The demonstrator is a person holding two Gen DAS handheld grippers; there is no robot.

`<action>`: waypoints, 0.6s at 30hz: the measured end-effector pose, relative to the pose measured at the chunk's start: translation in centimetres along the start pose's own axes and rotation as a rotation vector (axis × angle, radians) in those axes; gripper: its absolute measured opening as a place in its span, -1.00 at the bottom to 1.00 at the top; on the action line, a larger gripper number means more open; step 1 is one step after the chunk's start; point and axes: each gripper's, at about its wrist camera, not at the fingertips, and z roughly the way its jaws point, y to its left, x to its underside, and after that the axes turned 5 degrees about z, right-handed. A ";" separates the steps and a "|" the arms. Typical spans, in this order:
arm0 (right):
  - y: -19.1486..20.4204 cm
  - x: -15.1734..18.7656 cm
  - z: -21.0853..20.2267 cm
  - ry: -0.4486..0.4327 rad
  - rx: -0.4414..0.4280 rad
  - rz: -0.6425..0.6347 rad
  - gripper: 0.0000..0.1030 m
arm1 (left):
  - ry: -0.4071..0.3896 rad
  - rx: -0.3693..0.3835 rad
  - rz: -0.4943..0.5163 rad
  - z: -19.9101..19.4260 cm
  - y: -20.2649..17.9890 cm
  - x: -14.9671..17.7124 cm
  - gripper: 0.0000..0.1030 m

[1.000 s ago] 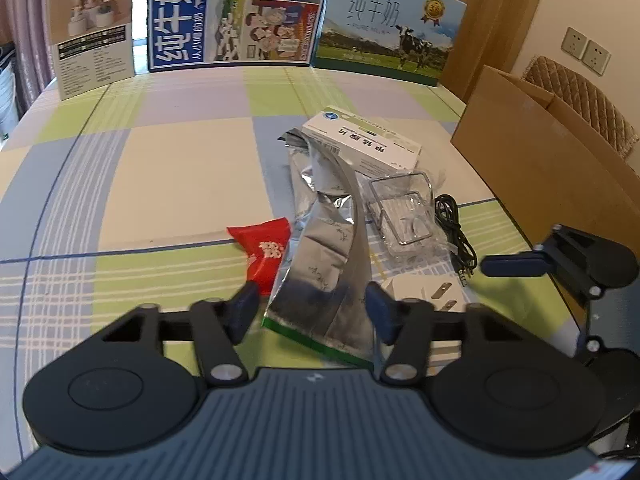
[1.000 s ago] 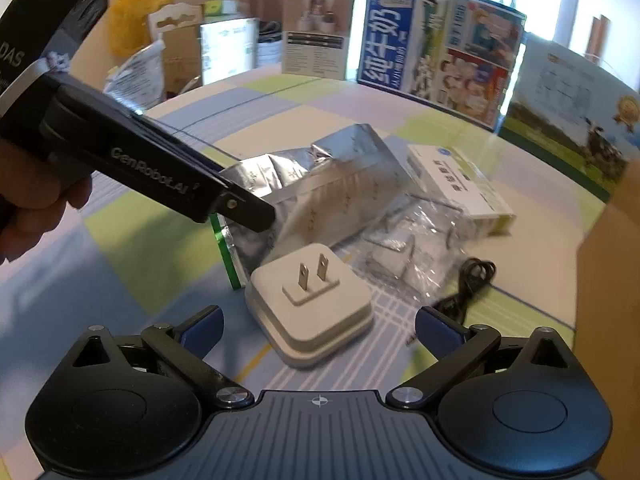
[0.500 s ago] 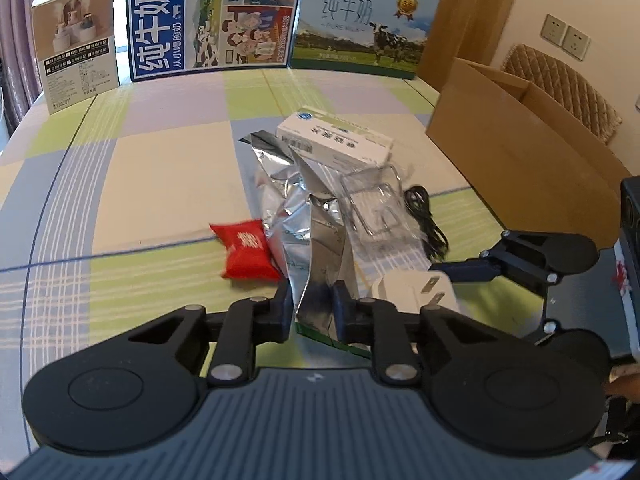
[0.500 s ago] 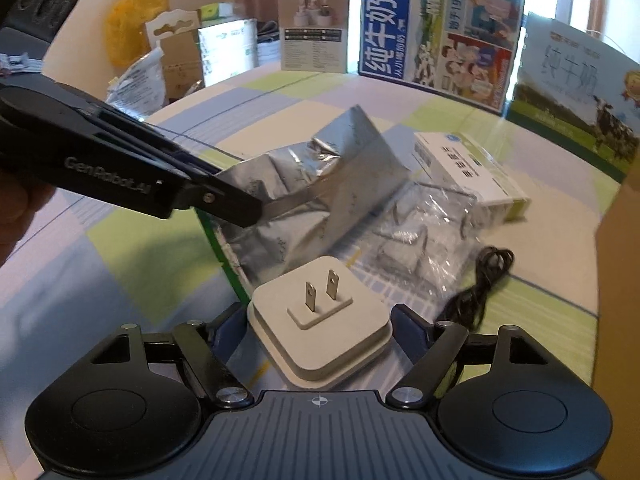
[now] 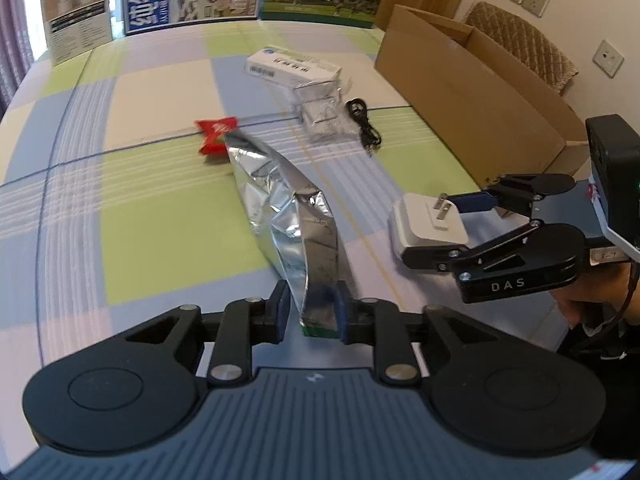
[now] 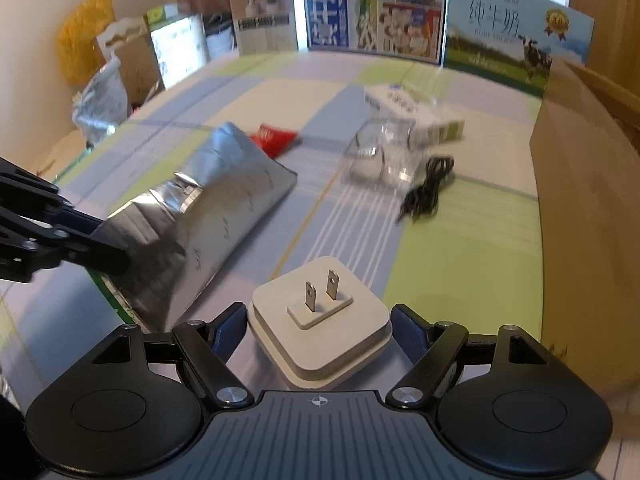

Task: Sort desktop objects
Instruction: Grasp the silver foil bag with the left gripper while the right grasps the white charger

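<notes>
The foil bag (image 5: 292, 224) is being pinched tight by the left gripper (image 5: 310, 310) and the white charger (image 6: 320, 322) by the right gripper (image 6: 320, 326), both near the cardboard box (image 5: 472, 92), so both probably are best being carried level.

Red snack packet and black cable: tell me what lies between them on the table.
In the left wrist view, only bare checked tablecloth and then the clear plastic pack lie between the red snack packet and the black cable.
</notes>
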 end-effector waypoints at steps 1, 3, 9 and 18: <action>0.1 0.1 0.0 0.006 -0.001 -0.009 0.47 | -0.003 -0.007 -0.007 -0.2 0.1 0.1 -0.38; 0.3 0.2 0.1 0.009 0.005 -0.032 0.51 | -0.010 -0.025 -0.034 -0.2 0.6 -0.2 -0.28; 0.5 0.7 0.2 0.009 0.005 -0.121 0.74 | -0.006 -0.028 -0.098 1.7 1.7 -2.2 0.15; 0.0 1.2 1.4 0.030 -0.017 -0.206 0.51 | 0.094 -0.014 -0.132 6.4 1.9 -4.1 0.20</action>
